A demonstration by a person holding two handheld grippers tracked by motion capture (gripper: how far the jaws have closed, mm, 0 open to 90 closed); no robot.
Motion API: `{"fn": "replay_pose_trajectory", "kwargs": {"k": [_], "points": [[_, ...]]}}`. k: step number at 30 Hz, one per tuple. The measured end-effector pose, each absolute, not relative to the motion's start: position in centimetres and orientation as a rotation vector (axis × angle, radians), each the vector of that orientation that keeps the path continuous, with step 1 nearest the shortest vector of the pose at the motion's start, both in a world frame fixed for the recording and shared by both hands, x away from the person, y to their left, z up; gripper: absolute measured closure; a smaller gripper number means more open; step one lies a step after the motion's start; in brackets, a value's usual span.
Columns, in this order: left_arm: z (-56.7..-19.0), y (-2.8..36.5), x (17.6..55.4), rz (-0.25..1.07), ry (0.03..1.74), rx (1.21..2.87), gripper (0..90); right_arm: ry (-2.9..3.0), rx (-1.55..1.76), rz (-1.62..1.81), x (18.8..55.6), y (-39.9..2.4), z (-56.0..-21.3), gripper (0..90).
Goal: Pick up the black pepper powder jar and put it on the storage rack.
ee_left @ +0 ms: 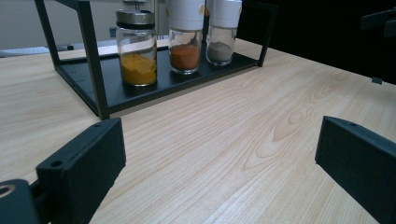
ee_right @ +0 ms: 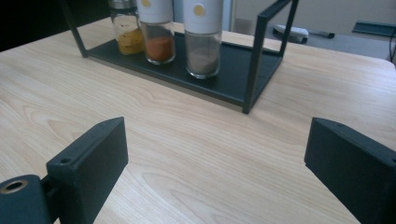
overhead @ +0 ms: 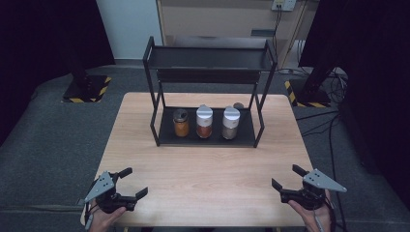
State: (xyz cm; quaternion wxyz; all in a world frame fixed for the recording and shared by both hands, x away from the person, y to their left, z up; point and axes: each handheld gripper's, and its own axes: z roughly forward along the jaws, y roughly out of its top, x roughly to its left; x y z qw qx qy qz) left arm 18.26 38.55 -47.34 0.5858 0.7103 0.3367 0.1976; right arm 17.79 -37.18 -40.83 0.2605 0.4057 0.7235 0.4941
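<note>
High view: left gripper [overhead: 129,182] and right gripper [overhead: 286,176] hover wide open and empty at the near table [overhead: 208,193] corners. Far off, three spice jars [overhead: 204,122] stand on the rack's [overhead: 207,137] bottom shelf. Glass looks smooth, breakable, fairly light; grip one mid-body, below its cap.

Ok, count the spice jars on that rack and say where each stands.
3, in a row on the rack's bottom shelf: yellow-spice jar left, orange-spice jar middle, grey-spice jar right. A round thing behind the grey one may be another.
</note>
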Motion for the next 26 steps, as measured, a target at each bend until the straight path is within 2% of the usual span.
{"fn": "replay_pose_trajectory", "kwargs": {"k": [26], "points": [[-47.4,38.6,18.2,0.467,0.785,1.647,0.7,1.929,1.058,1.277,17.0,-37.4,-42.2,5.5]]}}
